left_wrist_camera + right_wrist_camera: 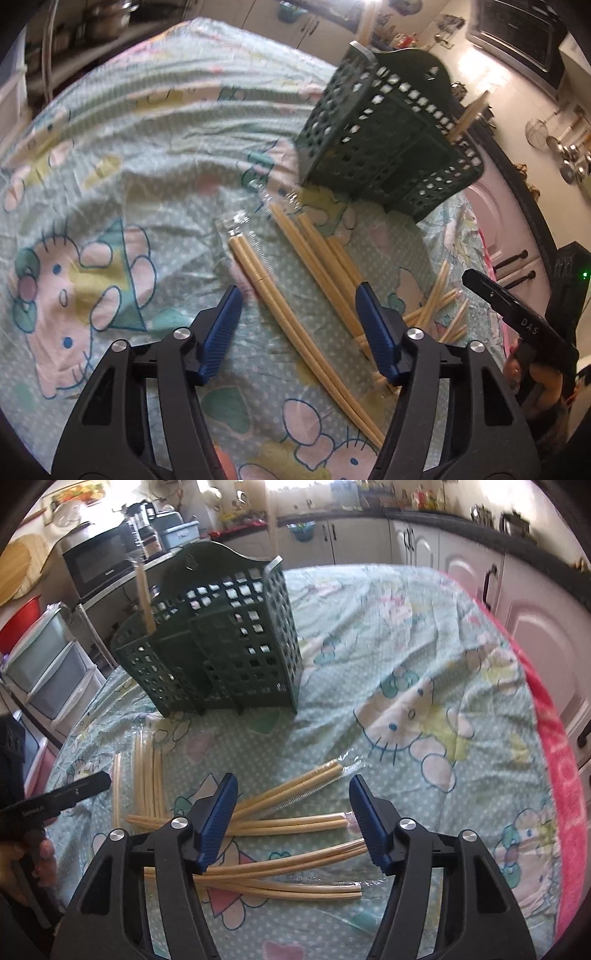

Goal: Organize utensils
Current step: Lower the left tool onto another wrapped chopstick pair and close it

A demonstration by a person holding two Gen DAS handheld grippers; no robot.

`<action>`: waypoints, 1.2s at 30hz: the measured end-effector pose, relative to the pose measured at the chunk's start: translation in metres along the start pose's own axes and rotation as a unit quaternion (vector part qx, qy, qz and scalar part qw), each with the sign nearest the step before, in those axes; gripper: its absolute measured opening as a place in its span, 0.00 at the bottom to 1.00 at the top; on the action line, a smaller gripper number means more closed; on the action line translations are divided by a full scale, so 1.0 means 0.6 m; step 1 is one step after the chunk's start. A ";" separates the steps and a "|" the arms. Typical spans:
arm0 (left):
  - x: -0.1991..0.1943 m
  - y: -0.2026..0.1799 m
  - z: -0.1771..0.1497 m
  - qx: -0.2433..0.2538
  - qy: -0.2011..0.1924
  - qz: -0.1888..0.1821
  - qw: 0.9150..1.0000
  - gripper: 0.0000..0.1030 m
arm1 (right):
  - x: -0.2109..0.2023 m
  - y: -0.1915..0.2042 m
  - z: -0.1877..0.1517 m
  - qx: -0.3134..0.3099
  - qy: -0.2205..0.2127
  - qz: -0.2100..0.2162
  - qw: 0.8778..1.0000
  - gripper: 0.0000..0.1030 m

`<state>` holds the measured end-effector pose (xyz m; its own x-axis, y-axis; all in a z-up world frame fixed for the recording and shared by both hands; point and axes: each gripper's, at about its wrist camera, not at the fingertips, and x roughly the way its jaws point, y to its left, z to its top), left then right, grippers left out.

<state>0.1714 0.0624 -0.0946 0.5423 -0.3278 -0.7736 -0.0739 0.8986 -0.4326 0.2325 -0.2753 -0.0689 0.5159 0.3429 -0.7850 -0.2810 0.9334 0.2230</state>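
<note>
Several pairs of pale bamboo chopsticks in clear wrappers [258, 273] lie on the cartoon-print tablecloth [110, 166]. My left gripper [299, 290] hangs open just over them, its blue pads on either side of one wrapped pair and not touching it. A dark green perforated utensil basket [388, 140] stands behind, with one stick [469, 114] upright in it. In the right wrist view my right gripper [293, 780] is open above more wrapped pairs [291, 821], and the basket [221, 646] stands beyond them, up and to the left. Thinner loose sticks [436, 306] lie to the right.
The table's pink edge [554, 775] curves along the right. White kitchen cabinets [535, 627] stand close behind it. A microwave [96, 561] and plastic drawers [48, 672] are at the left. The other gripper's black body [66, 794] and a hand [37, 853] show at the left edge.
</note>
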 end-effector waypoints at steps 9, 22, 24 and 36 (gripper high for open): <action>0.019 0.023 0.025 -0.038 0.015 -0.009 0.999 0.46 | 0.042 -0.026 0.021 0.068 0.052 0.018 0.996 0.48; 0.039 0.041 0.065 -0.051 0.017 0.015 0.998 0.25 | 0.067 -0.054 0.034 0.130 0.074 0.035 0.988 0.41; 0.041 0.046 0.069 -0.052 0.015 0.023 0.998 0.18 | 0.069 -0.058 0.037 0.136 0.074 0.037 0.987 0.39; 0.050 0.058 0.076 -0.057 0.013 0.010 0.998 0.07 | 0.071 -0.074 0.039 0.163 0.066 0.040 0.984 0.15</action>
<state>0.2230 0.0973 -0.1116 0.5183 -0.3184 -0.7937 -0.1811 0.8662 -0.4657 0.2862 -0.2997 -0.0987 0.3862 0.4202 -0.8212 -0.0302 0.8955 0.4441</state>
